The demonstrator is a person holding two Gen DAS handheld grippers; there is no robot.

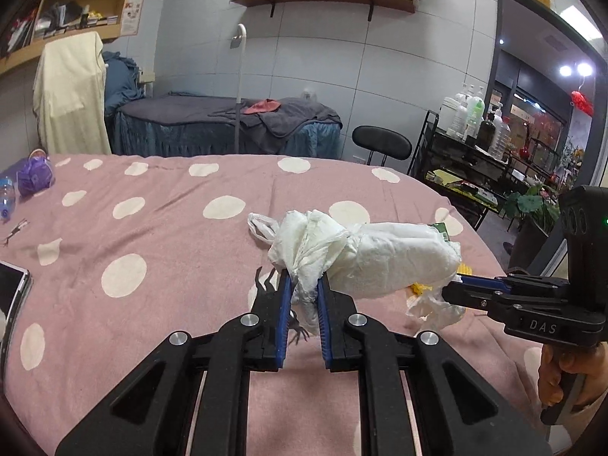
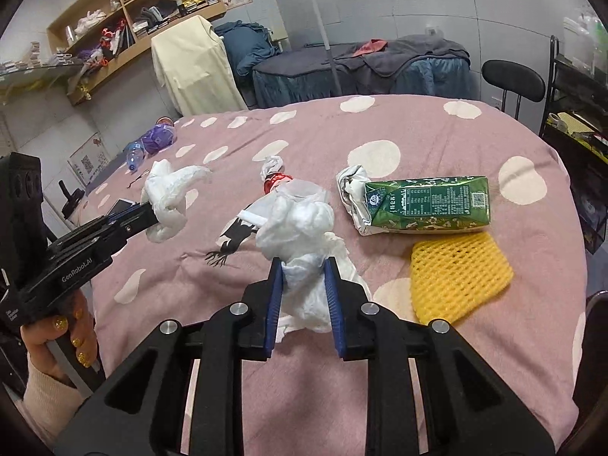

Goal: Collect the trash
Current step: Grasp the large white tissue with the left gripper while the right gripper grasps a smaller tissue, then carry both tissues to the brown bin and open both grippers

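White bag [image 1: 380, 258] is hanging stretched between both tongs, just above the pink dotted bed [image 1: 171, 235]. Left tongs [image 1: 304, 285] are pinching one bunched end; right tongs [image 2: 303, 271] are pinching the other end, blue pads [image 2: 274, 296] pressing into the plastic. Lying on the bed past the bag: green carton [image 2: 421, 205], with yellow foam net [image 2: 456, 277] just beside it. Purple bottle [image 2: 154, 142] is sitting well apart near the far edge.

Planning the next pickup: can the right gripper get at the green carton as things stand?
Probably not yet: the right gripper is shut on the white plastic bag. The green carton lies uncovered on the bedspread just beyond.
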